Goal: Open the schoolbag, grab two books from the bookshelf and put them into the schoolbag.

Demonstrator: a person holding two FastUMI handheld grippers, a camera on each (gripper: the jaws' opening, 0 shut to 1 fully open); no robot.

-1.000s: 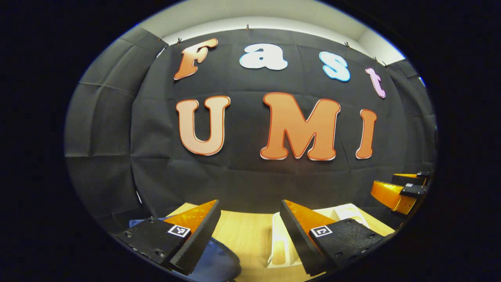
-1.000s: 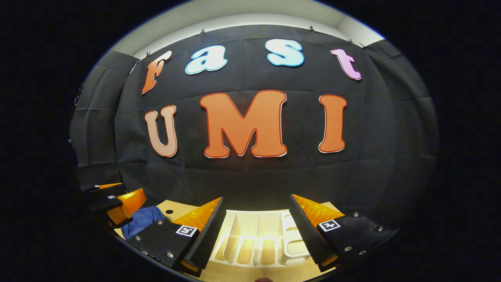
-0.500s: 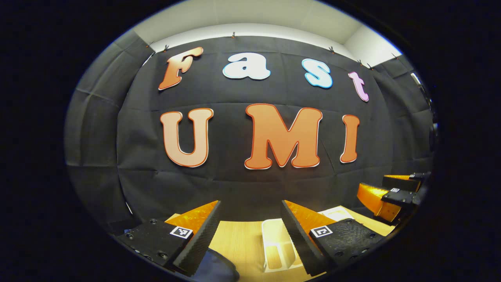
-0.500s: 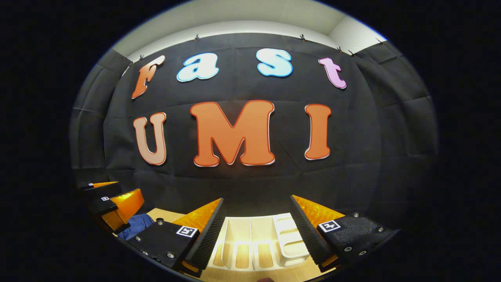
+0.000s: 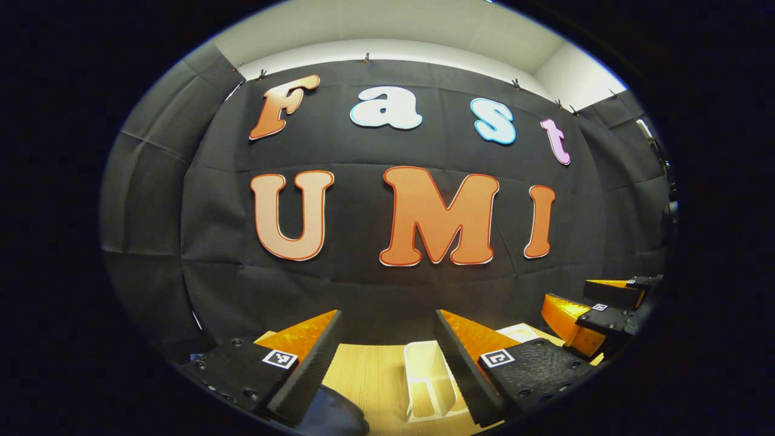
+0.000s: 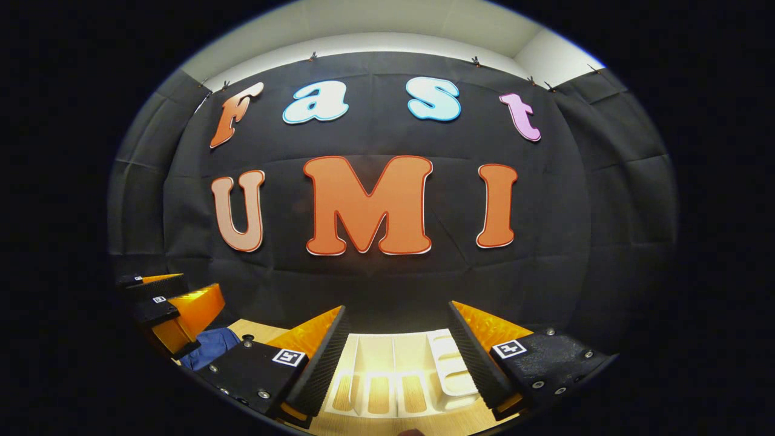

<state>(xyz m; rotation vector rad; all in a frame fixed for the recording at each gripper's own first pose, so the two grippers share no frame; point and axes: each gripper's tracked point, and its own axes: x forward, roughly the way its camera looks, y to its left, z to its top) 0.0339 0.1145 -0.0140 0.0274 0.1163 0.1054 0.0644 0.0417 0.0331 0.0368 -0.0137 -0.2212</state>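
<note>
Two tools hover with jaws spread and nothing between them above a pale wooden worktop [image 5: 369, 375]. In the left gripper view the left tool [image 5: 387, 363] frames bare wood and one end of a white slotted bookshelf [image 5: 427, 381], with a fold of the blue schoolbag [image 5: 333, 415] at its lower edge; the right tool [image 5: 596, 312] shows at the far right, also gaping. In the right gripper view the right tool [image 6: 396, 363] points straight at the bookshelf [image 6: 393, 375], whose upright dividers stand in a row; the schoolbag [image 6: 209, 348] lies off to the left, below the left tool [image 6: 166, 309]. Whether the bag is unzipped cannot be told, as too little of it shows. No book is visible in the slots, in either tool or by the bag, so how far the task has got cannot be read; both tools are free. Black cloth [image 6: 575, 242] drapes the booth's walls, clipped beneath a pale ceiling strip [image 5: 393, 30].
</note>
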